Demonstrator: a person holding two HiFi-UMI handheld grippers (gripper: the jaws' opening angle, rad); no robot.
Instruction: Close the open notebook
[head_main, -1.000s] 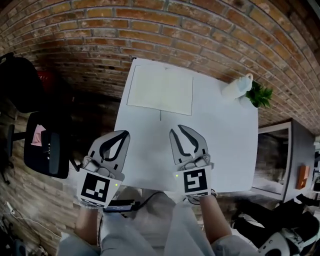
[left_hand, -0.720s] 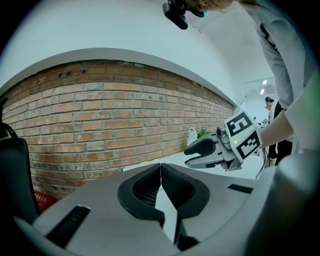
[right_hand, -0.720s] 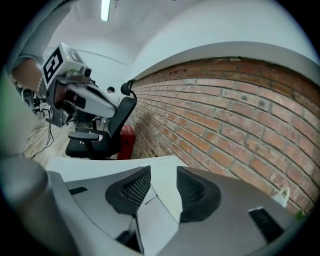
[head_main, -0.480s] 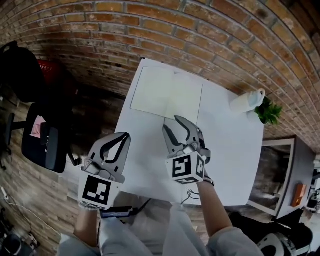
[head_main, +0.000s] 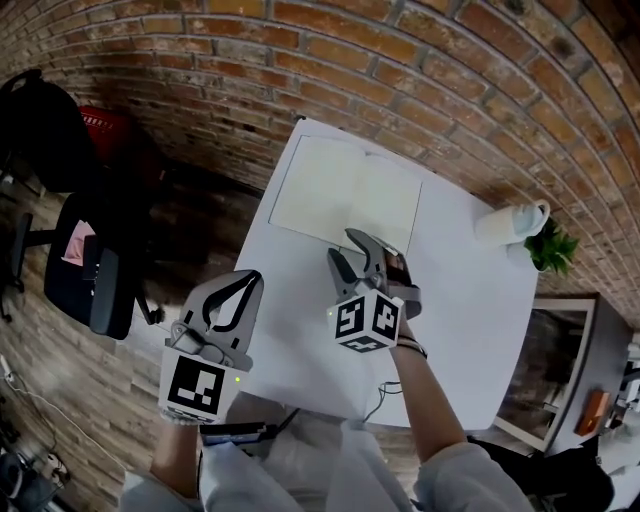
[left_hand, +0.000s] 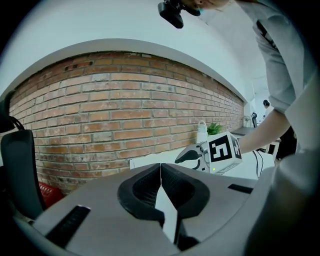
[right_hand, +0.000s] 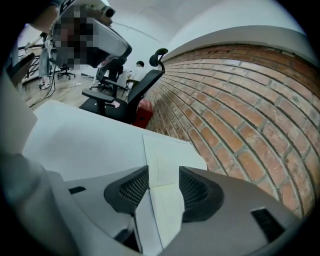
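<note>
Right gripper (head_main: 347, 249) has just opened its jaws wide at the near edge of the flat, open, cream paper notebook (head_main: 345, 190) on the white table (head_main: 470, 300), pinching nothing yet, and the left gripper (head_main: 232, 290) is squeezed shut and empty, so the closing is all still to do.

Left gripper (left_hand: 160, 167): low in the middle, dark jaws closed tip to tip, nothing between them.
Right gripper (left_hand: 182, 157): beyond, to the right, marker cube facing here, jaws pointing left. They have just been opening. What lies between them cannot be told.
Table (left_hand: 142, 163): white, just past the closed jaws.
Brick wall (left_hand: 125, 115): across the far side.
Jug (left_hand: 201, 134): white, far right, by the wall.
Plant (left_hand: 215, 129): green, just right of the jug.
Chair (left_hand: 17, 170): black, at the left edge.
Sleeve (left_hand: 280, 75): light, upper right, above the right gripper.
</note>
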